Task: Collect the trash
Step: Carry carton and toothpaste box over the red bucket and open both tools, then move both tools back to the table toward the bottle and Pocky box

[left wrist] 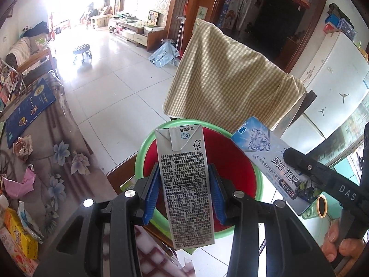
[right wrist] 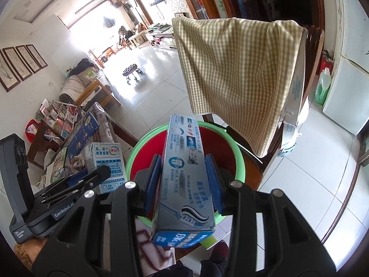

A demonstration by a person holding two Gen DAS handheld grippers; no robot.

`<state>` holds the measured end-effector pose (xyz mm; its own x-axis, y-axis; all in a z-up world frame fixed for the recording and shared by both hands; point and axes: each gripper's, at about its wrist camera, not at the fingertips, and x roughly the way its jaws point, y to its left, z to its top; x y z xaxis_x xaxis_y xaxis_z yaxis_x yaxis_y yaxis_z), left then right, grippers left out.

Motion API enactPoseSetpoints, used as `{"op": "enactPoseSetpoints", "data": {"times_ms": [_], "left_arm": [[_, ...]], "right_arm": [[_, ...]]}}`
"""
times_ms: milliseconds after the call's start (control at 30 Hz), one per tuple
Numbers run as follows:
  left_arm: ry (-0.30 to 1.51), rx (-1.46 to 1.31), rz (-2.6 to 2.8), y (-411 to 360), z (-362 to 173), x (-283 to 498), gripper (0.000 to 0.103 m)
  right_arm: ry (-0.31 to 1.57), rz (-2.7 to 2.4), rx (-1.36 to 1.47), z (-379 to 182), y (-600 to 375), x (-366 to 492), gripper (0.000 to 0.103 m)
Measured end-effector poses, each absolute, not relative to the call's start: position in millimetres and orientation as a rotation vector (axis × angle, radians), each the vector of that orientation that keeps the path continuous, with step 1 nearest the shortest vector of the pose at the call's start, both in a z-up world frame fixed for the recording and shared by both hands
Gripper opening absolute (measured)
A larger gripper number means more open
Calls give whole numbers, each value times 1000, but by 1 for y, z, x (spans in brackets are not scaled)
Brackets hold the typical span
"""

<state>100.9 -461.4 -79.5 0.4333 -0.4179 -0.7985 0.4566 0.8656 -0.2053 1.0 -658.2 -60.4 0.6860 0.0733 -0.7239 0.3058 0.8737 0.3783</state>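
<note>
My left gripper (left wrist: 185, 190) is shut on a grey milk carton (left wrist: 184, 180) and holds it over a red bin with a green rim (left wrist: 230, 161). My right gripper (right wrist: 184, 184) is shut on a blue toothpaste box (right wrist: 184, 173) and holds it over the same bin (right wrist: 221, 143). The toothpaste box (left wrist: 272, 159) and right gripper show at the right of the left wrist view. The milk carton (right wrist: 107, 164) and the left gripper show at the left of the right wrist view.
A chair draped with a checked cloth (left wrist: 228, 76) stands just behind the bin. A table with a floral cloth (left wrist: 57, 161) at the left holds crumpled paper (left wrist: 22, 147), a pink wrapper (left wrist: 19, 182) and boxes. A white fridge (left wrist: 332, 80) is at the right.
</note>
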Motion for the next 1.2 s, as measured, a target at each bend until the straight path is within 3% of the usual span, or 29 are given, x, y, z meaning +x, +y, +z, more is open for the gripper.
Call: {"op": "enactPoseSetpoints", "data": {"times_ms": [33,67,133,467,600,1200], "left_arm": [[986,47,-538,-461,-80,102,46],[984,43,-534,-460,-80,103,51],[970,37,-526,-454,-78,103,51],[939,-14,-426,-402,-71,104,51],[936,-53,-349,-362,-73,100,51],[1022,-219,156,-58,-126,66,51]], "right_arm": [[811,-141,508,-61,-659,2,42],[810,-146,520,-61,-659,3,53],[793,-149,543,-59,-660,3,57],[799,-89,450,-49,-619,28,57],[810,-43,424,-49,-596,37,62],[945,188,283,-66,-400,65,64]]}}
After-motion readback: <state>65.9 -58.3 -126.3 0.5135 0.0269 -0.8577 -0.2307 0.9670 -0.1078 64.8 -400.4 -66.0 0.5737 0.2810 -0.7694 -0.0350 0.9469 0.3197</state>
